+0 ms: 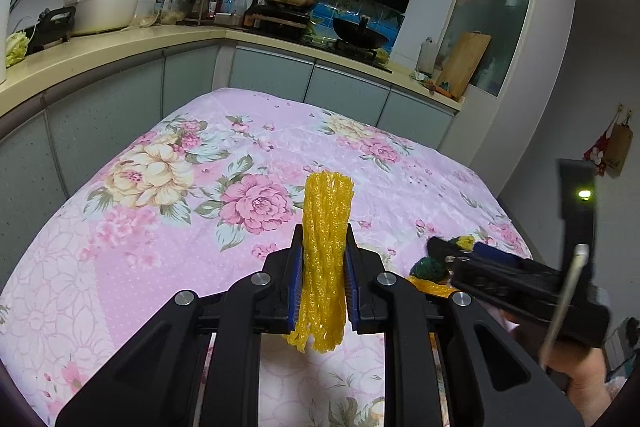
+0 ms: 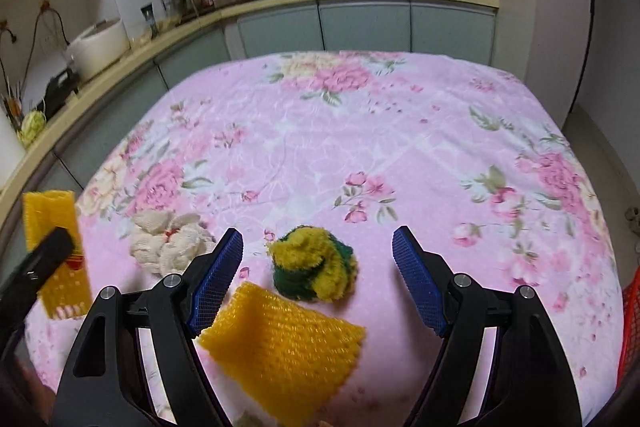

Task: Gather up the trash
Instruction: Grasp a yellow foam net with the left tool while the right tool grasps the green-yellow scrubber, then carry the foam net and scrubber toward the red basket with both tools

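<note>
Left gripper [image 1: 325,267]: pressed together on a yellow foam net sleeve [image 1: 326,247], blue pads [image 1: 298,291] squeezing its middle from both sides. Sleeve held off the cloth, long axis running up and away along the fingers, top end folded over above the tips, lower end hanging frayed below the pads. Seen again at the left edge of the right wrist view [image 2: 52,247], lifted clear of the pink floral cloth [image 1: 160,227] covering the table.

Right gripper [image 2: 320,279]: spread wide, nothing pinched. Between its 2 blue pads [image 2: 218,279], resting on the cloth, a green-and-yellow scrubbing ball [image 2: 314,267] (round, so no clear long axis). Just nearer the camera, a second yellow foam net piece [image 2: 288,343], lying flat, its left corner close against the left finger, long axis running roughly left to right across the gripper's line. Whether pad and foam actually touch: cannot tell. Ball and foam piece touching or nearly so.

Left of the right gripper, just beyond its left fingertip, a crumpled white foam net [image 2: 170,247] with a red fleck at its middle, lying on the cloth.

At the far right edge, a sliver of a red mesh basket [image 2: 630,327]; contents not visible.

Beyond the table, a kitchen counter [image 1: 120,47] with a white rice cooker [image 1: 104,5].
</note>
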A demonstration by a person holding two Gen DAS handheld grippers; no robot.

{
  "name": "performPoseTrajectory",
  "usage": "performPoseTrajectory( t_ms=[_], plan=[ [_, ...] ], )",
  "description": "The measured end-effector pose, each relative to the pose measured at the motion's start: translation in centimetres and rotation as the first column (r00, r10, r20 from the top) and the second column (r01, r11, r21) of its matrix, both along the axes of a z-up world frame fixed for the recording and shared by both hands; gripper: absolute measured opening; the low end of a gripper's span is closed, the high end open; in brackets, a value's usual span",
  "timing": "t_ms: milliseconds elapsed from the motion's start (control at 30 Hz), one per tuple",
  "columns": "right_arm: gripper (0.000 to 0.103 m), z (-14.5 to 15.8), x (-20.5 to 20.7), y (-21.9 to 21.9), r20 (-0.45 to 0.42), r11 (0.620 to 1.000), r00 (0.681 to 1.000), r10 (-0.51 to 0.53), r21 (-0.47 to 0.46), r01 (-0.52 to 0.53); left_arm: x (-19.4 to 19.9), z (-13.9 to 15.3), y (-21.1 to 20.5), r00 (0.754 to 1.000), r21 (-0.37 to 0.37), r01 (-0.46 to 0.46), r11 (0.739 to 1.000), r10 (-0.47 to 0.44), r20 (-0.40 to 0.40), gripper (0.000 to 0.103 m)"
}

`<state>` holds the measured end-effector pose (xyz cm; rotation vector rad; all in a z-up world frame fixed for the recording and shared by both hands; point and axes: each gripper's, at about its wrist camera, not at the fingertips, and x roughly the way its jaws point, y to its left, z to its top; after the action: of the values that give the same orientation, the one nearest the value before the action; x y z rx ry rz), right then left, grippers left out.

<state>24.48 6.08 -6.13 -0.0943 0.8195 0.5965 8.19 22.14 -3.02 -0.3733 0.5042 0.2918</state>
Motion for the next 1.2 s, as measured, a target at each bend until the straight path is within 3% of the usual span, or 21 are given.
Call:
performPoseTrajectory(
  t_ms=[233,333,700,1200],
  plan=[
    [0.044,-1.3,0.8,0.4,-0.049,1.000,0.999,0.007,-0.026,-0.008,0.0,-0.2,-0.2,1.000,0.001,0.009,1.000,-0.009,-0.004,0.017],
    [0.039,-1.2,0.7,0.3,-0.036,1.000,0.999,0.005,-0.024,-0.006,0.1,-0.2,-0.3,1.000,0.002,0.008,1.000,-0.008,-0.004,0.017],
    [0.037,2.2,-1.0,-1.6,0.067,0.999,0.998,-0.008,0.043,0.005,-0.2,0.4,-1.2,1.000,0.035,0.012,0.999,-0.012,0.006,0.017],
    [0.037,7.1,-4.9,-6.7,0.196,0.985,0.979,-0.063,0.168,0.030,-0.7,2.9,-4.7,0.998,0.176,0.028,0.984,-0.037,0.052,0.017]
  ],
)
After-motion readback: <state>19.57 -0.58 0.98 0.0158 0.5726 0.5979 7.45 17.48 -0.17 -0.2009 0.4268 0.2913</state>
